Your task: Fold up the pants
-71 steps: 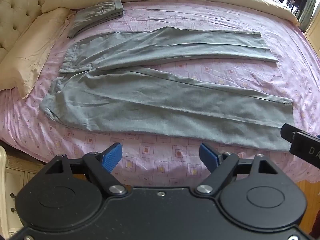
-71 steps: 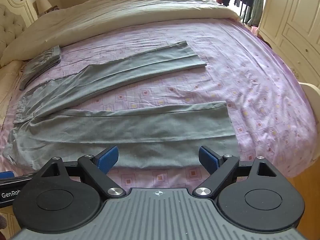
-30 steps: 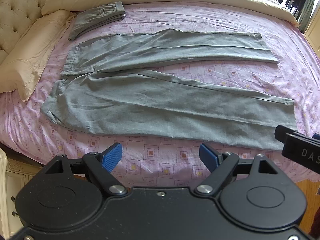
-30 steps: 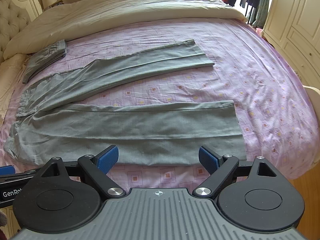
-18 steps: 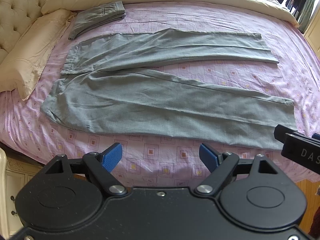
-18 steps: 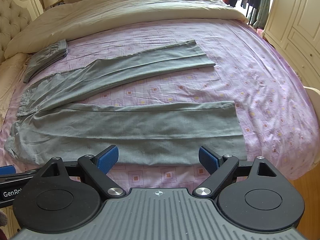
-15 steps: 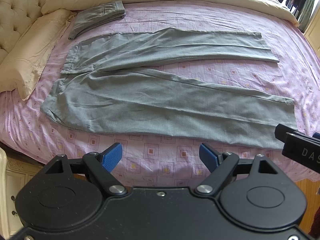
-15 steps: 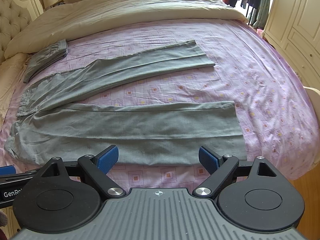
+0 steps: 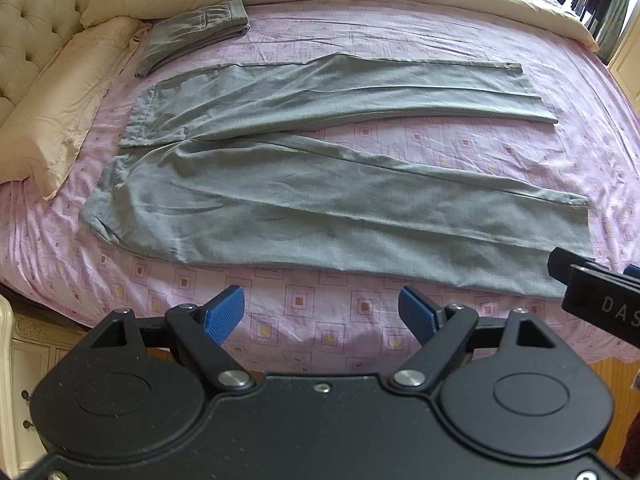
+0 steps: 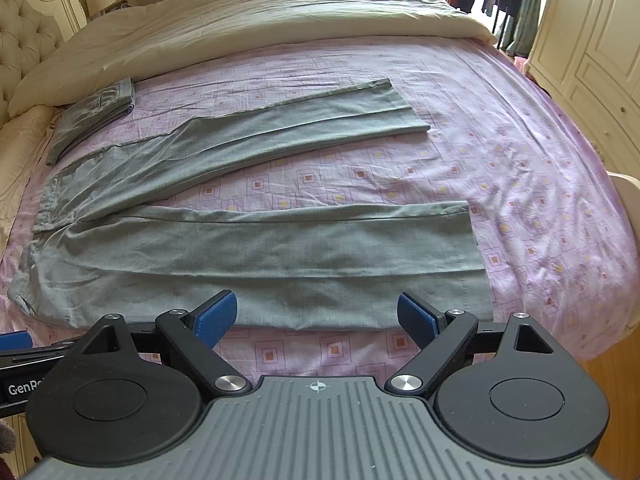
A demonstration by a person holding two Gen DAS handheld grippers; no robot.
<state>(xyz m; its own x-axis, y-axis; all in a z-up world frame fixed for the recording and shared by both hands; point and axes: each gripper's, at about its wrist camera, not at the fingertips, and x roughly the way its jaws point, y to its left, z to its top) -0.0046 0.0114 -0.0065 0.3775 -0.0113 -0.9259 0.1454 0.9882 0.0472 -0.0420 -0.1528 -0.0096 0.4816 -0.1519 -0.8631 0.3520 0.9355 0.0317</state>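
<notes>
Grey pants (image 9: 304, 200) lie flat on the bed with the waistband at the left and both legs spread apart toward the right; they also show in the right wrist view (image 10: 256, 256). My left gripper (image 9: 320, 314) is open and empty, above the sheet just short of the near leg's lower edge. My right gripper (image 10: 316, 316) is open and empty, hovering over the near leg's lower edge close to its hem. The right gripper's body shows at the right edge of the left wrist view (image 9: 600, 304).
A second folded pair of grey pants (image 9: 192, 32) lies at the far left near a beige pillow (image 9: 60, 108). A cream duvet (image 10: 248, 20) covers the far half of the bed. A pink patterned sheet (image 10: 500, 152) covers the mattress. White wardrobe doors (image 10: 592, 40) stand at the right.
Both grippers have drifted only slightly, staying open above the bed's near edge. The pants have not moved.
</notes>
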